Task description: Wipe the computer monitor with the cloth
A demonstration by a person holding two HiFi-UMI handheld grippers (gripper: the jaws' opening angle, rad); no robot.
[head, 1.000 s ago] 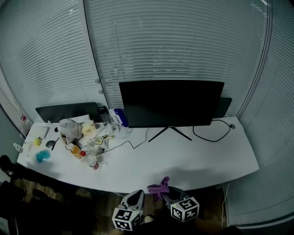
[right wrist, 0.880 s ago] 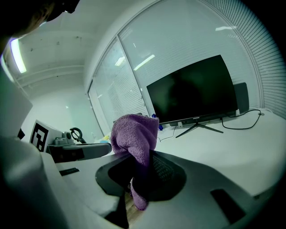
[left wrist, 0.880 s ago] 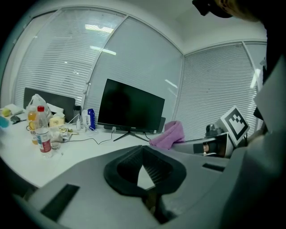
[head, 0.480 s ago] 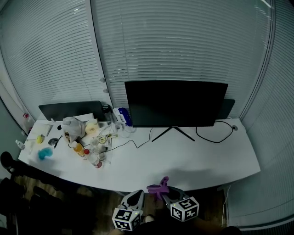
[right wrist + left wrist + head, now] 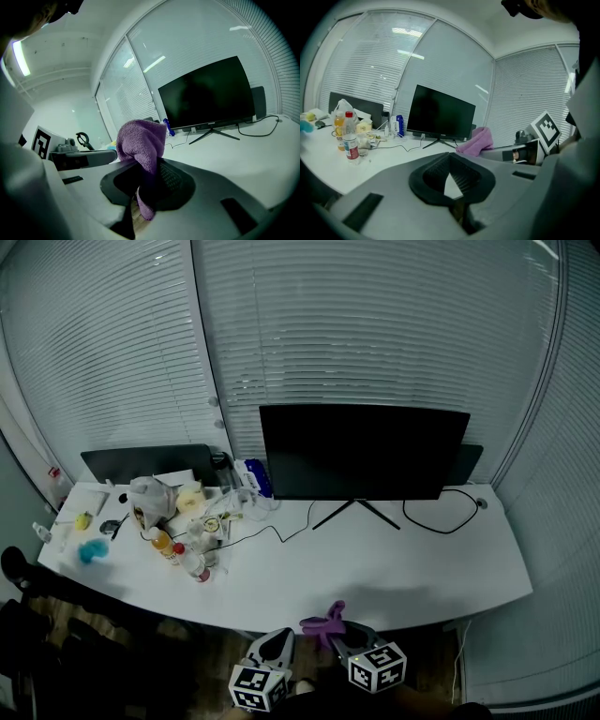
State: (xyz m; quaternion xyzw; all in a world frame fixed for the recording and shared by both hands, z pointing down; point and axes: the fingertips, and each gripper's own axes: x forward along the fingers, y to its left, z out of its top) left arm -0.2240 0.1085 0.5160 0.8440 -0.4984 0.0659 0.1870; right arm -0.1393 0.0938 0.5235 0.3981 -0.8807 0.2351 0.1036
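Right gripper (image 5: pixel 149 185) jaws clenched on the cloth (image 5: pixel 140 140) off the table's (image 5: pixel 375 568) near edge, well short of the far monitor (image 5: pixel 364 453); left gripper (image 5: pixel 451 176) jaws closed, empty; any screen contact probably wants firm grip, light pressure.

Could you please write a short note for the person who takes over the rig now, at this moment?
Right gripper: shut on the purple cloth, held low before the near edge of the desk.
Left gripper: shut, empty, beside it.
Monitor: upright at the back of the desk, far from the cloth.
Done: cloth is gripped.
Left: bring the cloth to the screen and wipe it.
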